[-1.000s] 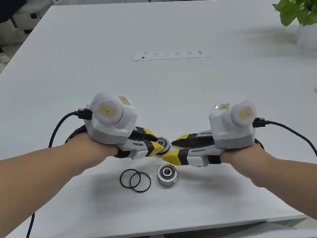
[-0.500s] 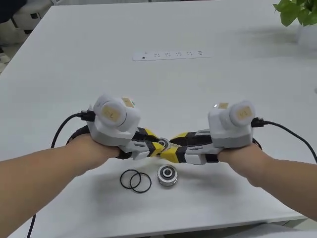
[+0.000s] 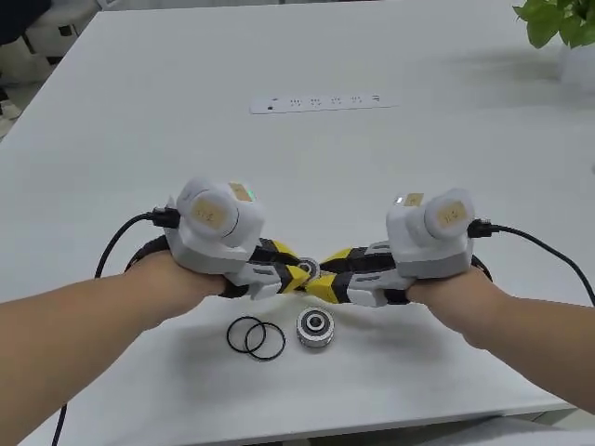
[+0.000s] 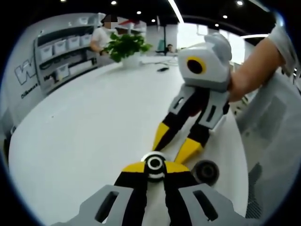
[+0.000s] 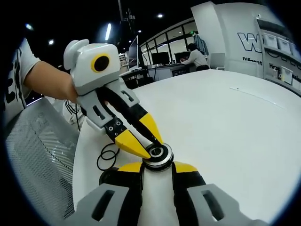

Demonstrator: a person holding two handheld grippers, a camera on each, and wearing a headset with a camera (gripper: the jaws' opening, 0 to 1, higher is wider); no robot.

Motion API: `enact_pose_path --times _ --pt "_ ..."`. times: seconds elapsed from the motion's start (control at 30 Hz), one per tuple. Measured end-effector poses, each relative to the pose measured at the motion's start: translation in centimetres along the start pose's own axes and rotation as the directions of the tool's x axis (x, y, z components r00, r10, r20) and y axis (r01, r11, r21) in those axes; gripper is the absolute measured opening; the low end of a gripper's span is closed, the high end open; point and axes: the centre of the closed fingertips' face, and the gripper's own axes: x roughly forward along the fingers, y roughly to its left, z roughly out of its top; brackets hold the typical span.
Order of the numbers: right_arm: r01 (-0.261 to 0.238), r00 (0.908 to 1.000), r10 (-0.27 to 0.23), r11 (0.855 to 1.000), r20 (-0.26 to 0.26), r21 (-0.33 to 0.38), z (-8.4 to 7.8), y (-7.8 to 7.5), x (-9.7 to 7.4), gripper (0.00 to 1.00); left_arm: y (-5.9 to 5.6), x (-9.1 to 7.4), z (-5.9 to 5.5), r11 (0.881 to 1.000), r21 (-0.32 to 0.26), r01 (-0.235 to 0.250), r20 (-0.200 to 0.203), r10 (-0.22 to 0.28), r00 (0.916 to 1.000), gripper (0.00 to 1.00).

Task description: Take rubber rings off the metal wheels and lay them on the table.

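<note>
- My right gripper has closed in since a second ago: the gap then seen between its yellow tips and those of my left gripper is gone, and the two sets of tips now meet.
- The metal wheel stays raised above the table, clamped between my left jaws, its face turned toward the left gripper view.
- My right jaws stand narrowly parted on either side of that same wheel. I cannot tell whether they pinch it.
- Unchanged: the second wheel lies on the table just below the tips, and two rubber rings, overlapping, lie just to its left.
- Hard to make out: in the head view the tips cover most of the held wheel, and no view shows whether a ring still sits on its rim.
</note>
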Motion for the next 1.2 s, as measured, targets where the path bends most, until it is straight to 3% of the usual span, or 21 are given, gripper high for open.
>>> enact_pose_path --times 0.27,0.63,1.2 --pt "0.000 0.9998 0.000 1.000 -0.018 -0.007 -0.40 0.00 -0.28 0.11 -0.07 -0.06 0.05 1.000 -0.001 -0.004 0.001 0.004 1.0000 0.13" --pt "0.005 0.9997 -0.004 0.999 -0.022 0.042 -0.56 -0.41 -0.60 0.00 0.05 -0.02 0.06 1.000 0.006 -0.010 -0.001 0.010 0.9999 0.13" --pt "0.008 0.9997 -0.012 0.987 0.021 0.161 -0.21 -0.74 -0.99 0.00 0.32 0.08 0.04 1.000 0.014 -0.020 -0.003 0.020 0.9998 0.12"
